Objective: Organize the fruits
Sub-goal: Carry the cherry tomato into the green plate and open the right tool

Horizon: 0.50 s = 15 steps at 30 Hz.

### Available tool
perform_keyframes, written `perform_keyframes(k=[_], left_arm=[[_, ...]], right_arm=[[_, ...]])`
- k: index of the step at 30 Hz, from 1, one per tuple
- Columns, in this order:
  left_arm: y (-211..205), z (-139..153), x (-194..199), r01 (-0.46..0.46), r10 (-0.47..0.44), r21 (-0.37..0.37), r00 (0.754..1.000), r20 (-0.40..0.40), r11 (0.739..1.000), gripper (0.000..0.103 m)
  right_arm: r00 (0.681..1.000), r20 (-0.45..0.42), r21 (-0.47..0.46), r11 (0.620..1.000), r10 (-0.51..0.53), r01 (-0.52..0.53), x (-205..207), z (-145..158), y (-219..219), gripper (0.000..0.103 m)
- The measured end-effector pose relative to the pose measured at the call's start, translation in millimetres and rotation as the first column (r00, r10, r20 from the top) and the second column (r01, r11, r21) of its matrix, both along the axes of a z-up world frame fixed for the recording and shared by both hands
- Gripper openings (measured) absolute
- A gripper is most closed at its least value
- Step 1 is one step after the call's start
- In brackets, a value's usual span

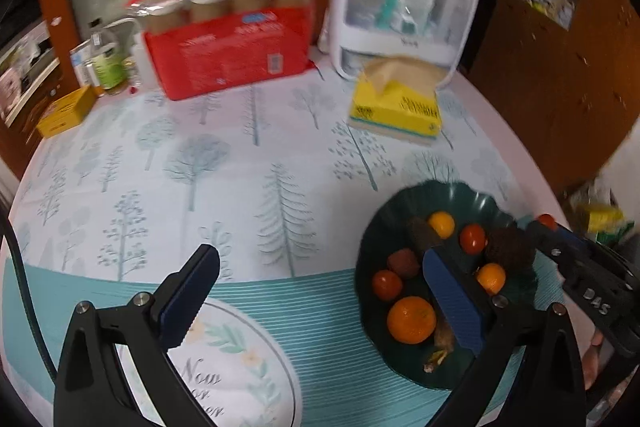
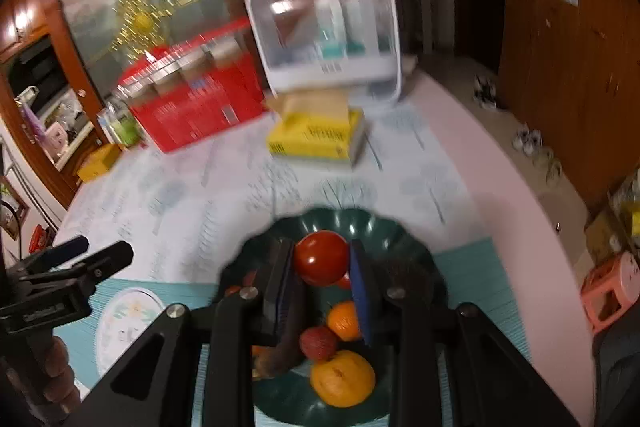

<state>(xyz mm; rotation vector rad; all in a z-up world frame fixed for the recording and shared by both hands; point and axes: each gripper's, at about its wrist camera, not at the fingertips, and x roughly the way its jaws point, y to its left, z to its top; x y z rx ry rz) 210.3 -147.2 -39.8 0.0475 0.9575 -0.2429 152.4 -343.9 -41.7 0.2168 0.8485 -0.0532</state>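
A dark green scalloped plate sits at the table's right side and holds several fruits: an orange, small tomatoes, small yellow-orange fruits and a red lychee. My right gripper is shut on a red tomato and holds it above the plate; it also shows in the left wrist view. My left gripper is open and empty, its right finger over the plate's left part.
A yellow tissue box, a white lidded organizer and a red package with jars stand at the table's back. A small yellow box lies far left. The table edge runs down the right.
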Motion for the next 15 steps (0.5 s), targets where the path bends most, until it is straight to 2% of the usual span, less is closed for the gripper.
perform_keyframes(k=[5, 10, 12, 15], left_arm=[[-11, -30, 5, 0.036, -0.035, 0.048, 0.999, -0.022, 0.998, 0.101], [-4, -54, 7, 0.038, -0.036, 0.020, 0.995, -0.091, 0.999, 0.101], [1, -55, 5, 0.043, -0.041, 0.020, 0.995, -0.096, 0.999, 0.101], [10, -49, 0, 0.022, -0.020, 0.039, 0.997, -0.070, 0.999, 0.101]], right_arm=[[0.997, -0.083, 0.045, 0.999, 0.001, 0.003, 15, -42, -3, 0.028], [0.991, -0.134, 0.069, 0.998, 0.015, -0.006, 16, -67, 3, 0.033], [0.994, -0.110, 0.045, 0.999, 0.013, -0.008, 11, -64, 7, 0.040], [0.997, -0.074, 0.064, 0.998, 0.019, -0.015, 7, -55, 10, 0.042]])
